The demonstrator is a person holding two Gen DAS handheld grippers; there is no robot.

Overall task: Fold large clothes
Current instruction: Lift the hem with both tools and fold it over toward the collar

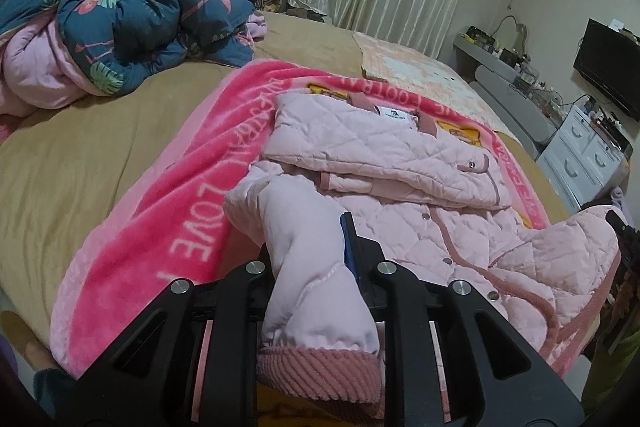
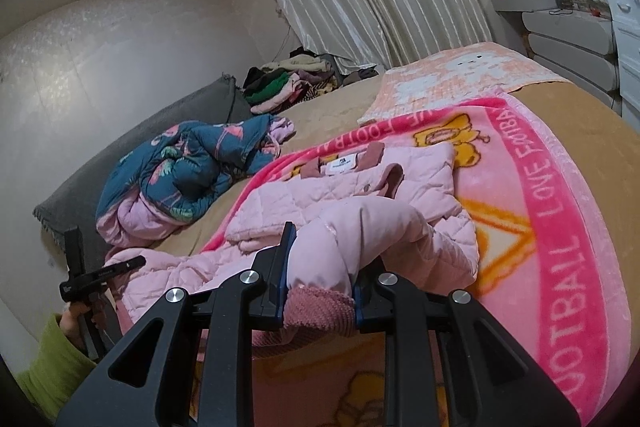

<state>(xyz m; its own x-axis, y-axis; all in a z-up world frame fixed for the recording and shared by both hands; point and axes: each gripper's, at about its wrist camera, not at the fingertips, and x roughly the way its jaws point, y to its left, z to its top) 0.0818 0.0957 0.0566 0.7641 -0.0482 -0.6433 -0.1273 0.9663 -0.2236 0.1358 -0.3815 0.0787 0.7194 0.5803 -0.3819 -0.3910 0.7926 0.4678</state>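
A pale pink quilted jacket (image 1: pixel 400 163) lies on a bright pink blanket (image 1: pixel 168 195) on the bed, collar at the far end, one sleeve folded across the chest. My left gripper (image 1: pixel 310 247) is shut on the jacket's bottom left hem corner, whose ribbed pink trim (image 1: pixel 320 371) hangs between the jaws. My right gripper (image 2: pixel 320 267) is shut on the jacket (image 2: pixel 360 195) at its bottom right hem corner, lifted a little off the blanket (image 2: pixel 560 235). The left gripper also shows in the right wrist view (image 2: pixel 100 275), at the left.
A crumpled blue floral quilt (image 1: pixel 132 19) lies at the bed's head. A clothes pile (image 2: pixel 288 79) sits by the curtain. A pale patterned blanket (image 2: pixel 460 71) covers the far bed corner. White drawers (image 1: pixel 588 151) and a TV (image 1: pixel 608 63) stand to the right.
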